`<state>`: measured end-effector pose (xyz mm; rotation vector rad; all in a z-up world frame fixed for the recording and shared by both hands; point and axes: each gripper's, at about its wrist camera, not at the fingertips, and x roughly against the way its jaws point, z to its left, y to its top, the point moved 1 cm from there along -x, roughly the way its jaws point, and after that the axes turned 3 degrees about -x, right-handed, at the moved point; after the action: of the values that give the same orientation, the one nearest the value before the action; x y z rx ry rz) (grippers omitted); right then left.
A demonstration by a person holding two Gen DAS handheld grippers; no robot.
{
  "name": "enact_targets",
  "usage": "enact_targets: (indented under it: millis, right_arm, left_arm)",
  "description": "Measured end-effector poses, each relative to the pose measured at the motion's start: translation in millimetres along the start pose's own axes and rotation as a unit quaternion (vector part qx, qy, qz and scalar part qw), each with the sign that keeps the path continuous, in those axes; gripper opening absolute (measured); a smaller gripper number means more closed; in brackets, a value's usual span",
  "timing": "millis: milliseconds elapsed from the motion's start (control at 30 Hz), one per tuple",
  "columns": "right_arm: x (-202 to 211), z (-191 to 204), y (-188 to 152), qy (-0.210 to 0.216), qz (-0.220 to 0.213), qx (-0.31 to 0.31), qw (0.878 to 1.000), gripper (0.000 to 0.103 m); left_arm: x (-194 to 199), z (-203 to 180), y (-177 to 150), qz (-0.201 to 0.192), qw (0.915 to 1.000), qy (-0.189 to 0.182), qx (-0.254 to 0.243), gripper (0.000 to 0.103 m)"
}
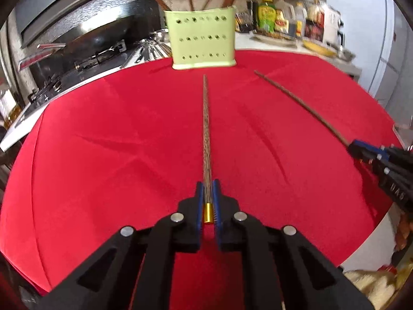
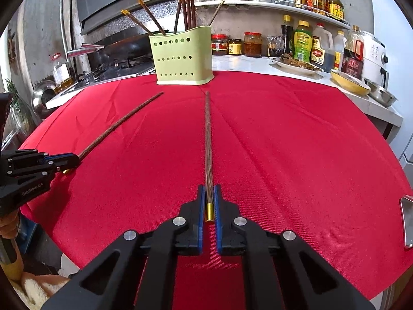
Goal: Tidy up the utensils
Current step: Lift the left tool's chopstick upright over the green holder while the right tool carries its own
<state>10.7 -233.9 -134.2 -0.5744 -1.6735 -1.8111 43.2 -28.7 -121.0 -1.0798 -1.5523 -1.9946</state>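
Note:
A pale green perforated holder (image 1: 203,38) (image 2: 183,56) stands at the far edge of the red cloth with several gold-capped chopsticks upright in it. My left gripper (image 1: 207,184) is shut on a brown chopstick (image 1: 206,129) near its gold cap; the stick points straight at the holder. My right gripper (image 2: 209,188) is shut on a second brown chopstick (image 2: 208,139) the same way. Each gripper also shows in the other view: the right one (image 1: 353,147) with its chopstick (image 1: 302,104), the left one (image 2: 73,161) with its chopstick (image 2: 121,122).
The red cloth (image 2: 296,142) covers the table. Behind it are a stove with a dark wok (image 1: 98,36), sauce bottles and jars (image 2: 304,41), a yellow dish (image 2: 348,80) and a metal bowl (image 2: 382,94). A metal object (image 2: 406,222) lies at the right edge.

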Motion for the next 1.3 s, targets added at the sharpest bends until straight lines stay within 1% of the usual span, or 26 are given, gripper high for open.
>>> enact_targets:
  millis: [100, 267, 400, 533, 633, 733, 833, 1067, 1167, 1300]
  right_arm:
    - [8.6, 4.2, 7.2, 0.001, -0.015, 0.007, 1.0, 0.007]
    - [27.5, 12.1, 28.6, 0.003, -0.048, 0.017, 0.999, 0.007]
    - [44.1, 17.0, 51.8, 0.007, -0.079, 0.021, 0.997, 0.007]
    - [61.8, 20.2, 80.6, 0.01, -0.113, 0.025, 0.993, 0.007]
    - [71.2, 21.8, 100.6, 0.01, -0.131, 0.024, 0.991, 0.007]
    - [85.0, 25.8, 124.2, 0.011, -0.153, 0.028, 0.988, 0.007]
    - [97.2, 28.7, 141.6, 0.014, -0.166, 0.033, 0.985, 0.007]
    - [107.8, 37.5, 165.9, 0.017, -0.181, 0.044, 0.982, 0.007]
    - [104.5, 40.8, 171.1, 0.012, -0.183, 0.05, 0.982, 0.007]
    - [97.6, 39.8, 177.0, 0.007, -0.188, 0.048, 0.981, 0.007]
  left_arm:
    - [14.4, 4.7, 7.7, -0.031, 0.9995, -0.002, 0.007, 0.007]
    - [44.2, 14.5, 25.9, -0.08, 0.9966, -0.006, 0.018, 0.007]
    - [77.4, 21.0, 46.0, -0.132, 0.9911, -0.007, 0.019, 0.007]
    - [103.1, 26.6, 63.2, -0.171, 0.9851, -0.004, 0.016, 0.007]
    - [118.0, 29.0, 75.7, -0.2, 0.9798, 0.002, 0.012, 0.007]
    - [125.4, 33.2, 85.3, -0.213, 0.977, 0.003, 0.013, 0.007]
    - [128.4, 36.2, 91.6, -0.219, 0.9755, 0.003, 0.015, 0.007]
    - [137.8, 45.2, 101.8, -0.231, 0.9728, -0.004, 0.014, 0.007]
    - [137.3, 47.2, 104.3, -0.229, 0.9734, -0.013, 0.012, 0.007]
    - [126.0, 46.3, 107.5, -0.213, 0.9769, -0.019, 0.012, 0.007]
